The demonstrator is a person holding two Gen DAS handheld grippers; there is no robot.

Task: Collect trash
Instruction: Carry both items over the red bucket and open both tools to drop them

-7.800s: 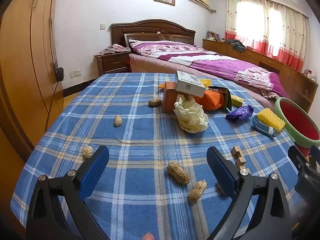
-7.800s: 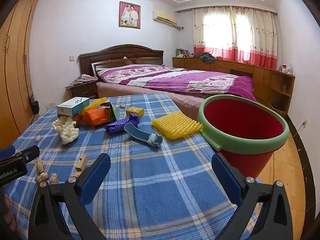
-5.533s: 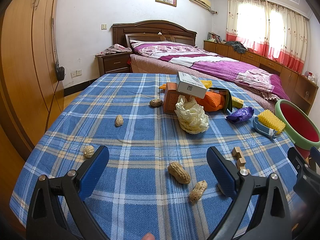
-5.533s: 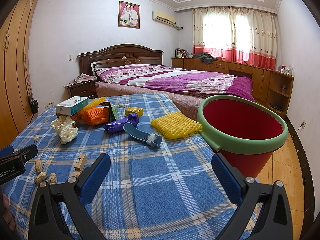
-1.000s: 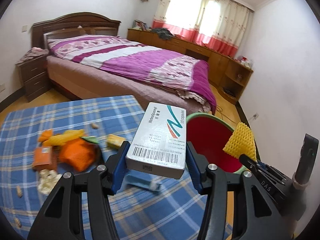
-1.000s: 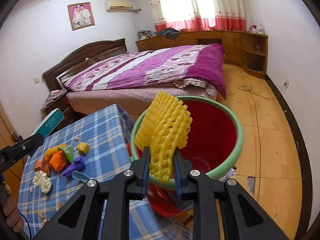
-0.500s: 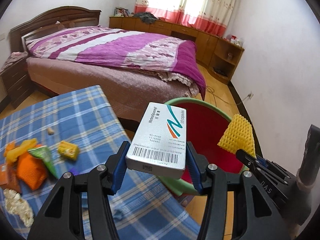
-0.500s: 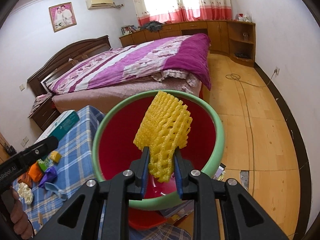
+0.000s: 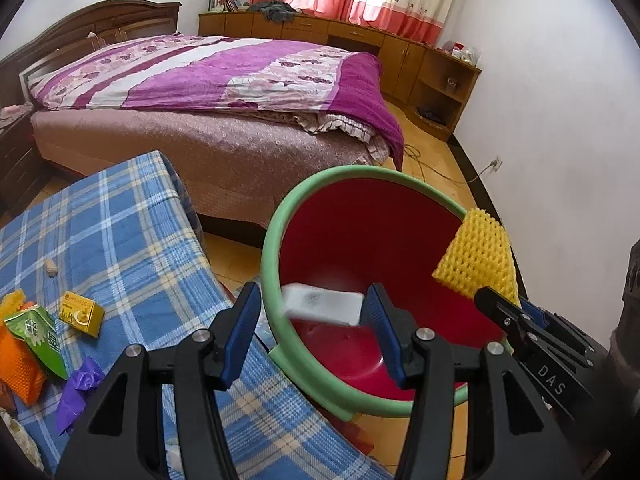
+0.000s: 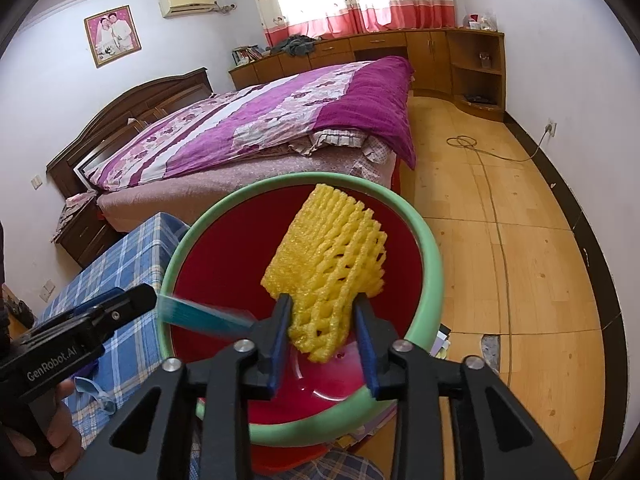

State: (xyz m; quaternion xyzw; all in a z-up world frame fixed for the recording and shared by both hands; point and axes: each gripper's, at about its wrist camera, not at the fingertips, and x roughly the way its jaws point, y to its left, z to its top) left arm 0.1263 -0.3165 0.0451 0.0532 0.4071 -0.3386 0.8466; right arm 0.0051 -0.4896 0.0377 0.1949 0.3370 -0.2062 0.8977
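Observation:
A red bucket with a green rim (image 9: pixel 276 236) (image 10: pixel 430 264) stands beside the blue plaid table (image 9: pixel 120 240). My left gripper (image 9: pixel 312 320) is open over the bucket. The white medicine box (image 9: pixel 322 310), blurred, is loose between its fingers and falling into the bucket; it shows as a teal blur in the right wrist view (image 10: pixel 200 312). My right gripper (image 10: pixel 322 328) has its jaws parted a little, with the yellow foam net (image 10: pixel 332 264) (image 9: pixel 476 260) still between the pads over the bucket.
On the table lie a yellow carton (image 9: pixel 80 314), a green packet (image 9: pixel 36 338), an orange net (image 9: pixel 16 360), a purple wrapper (image 9: pixel 76 392) and a peanut (image 9: pixel 51 267). A bed (image 9: pixel 200 92) stands behind. A cable (image 10: pixel 492 168) lies on the wood floor.
Both grippers moved over the bucket. The left gripper opened and let the medicine box drop. The right gripper's jaws widened around the foam net.

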